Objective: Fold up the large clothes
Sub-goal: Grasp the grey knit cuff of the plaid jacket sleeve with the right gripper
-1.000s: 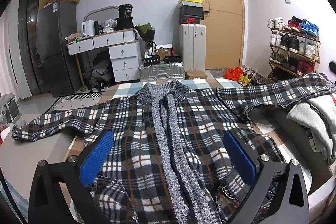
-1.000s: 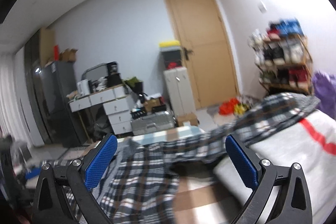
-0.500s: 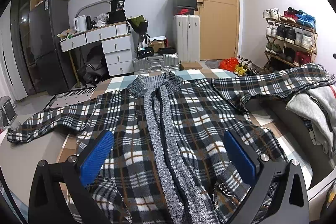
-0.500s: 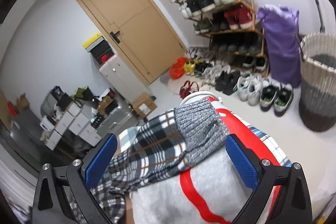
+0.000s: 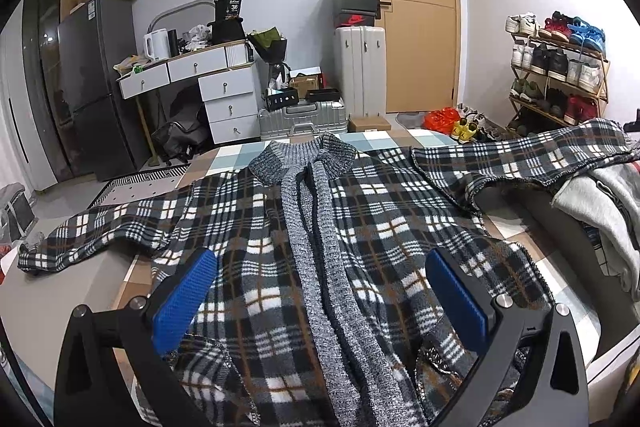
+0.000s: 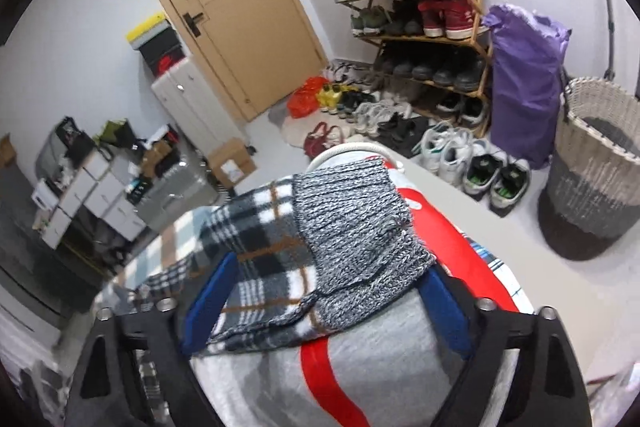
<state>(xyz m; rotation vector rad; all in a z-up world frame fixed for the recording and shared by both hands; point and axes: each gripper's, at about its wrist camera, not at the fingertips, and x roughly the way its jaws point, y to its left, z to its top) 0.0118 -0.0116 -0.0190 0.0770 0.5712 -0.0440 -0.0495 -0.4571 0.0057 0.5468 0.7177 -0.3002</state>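
My right tool has its blue pads on both sides of the cuff, the grey knit end of the cardigan's sleeve. The jaws have just been closing, and the cuff with some plaid cloth is between them, but I cannot see that the pads already press on it; there is a gap at each side. The cuff lies on top of a grey garment with a red stripe, on a pile. Behind it I see the floor with many shoes, a shoe rack, a purple bag and a woven basket.

My left tool hangs over the lower front of the cardigan with its jaws wide apart and nothing gripped. The cardigan lies flat and front side up on a bed with a check cover, the grey collar toward the far end and the grey knit strip running down the middle. One sleeve is stretched out to the left, over a plain surface beside the bed. The other sleeve goes to the right and up onto the pile of grey clothes. Farther away stand a white desk, a fridge, a silver suitcase and the door.
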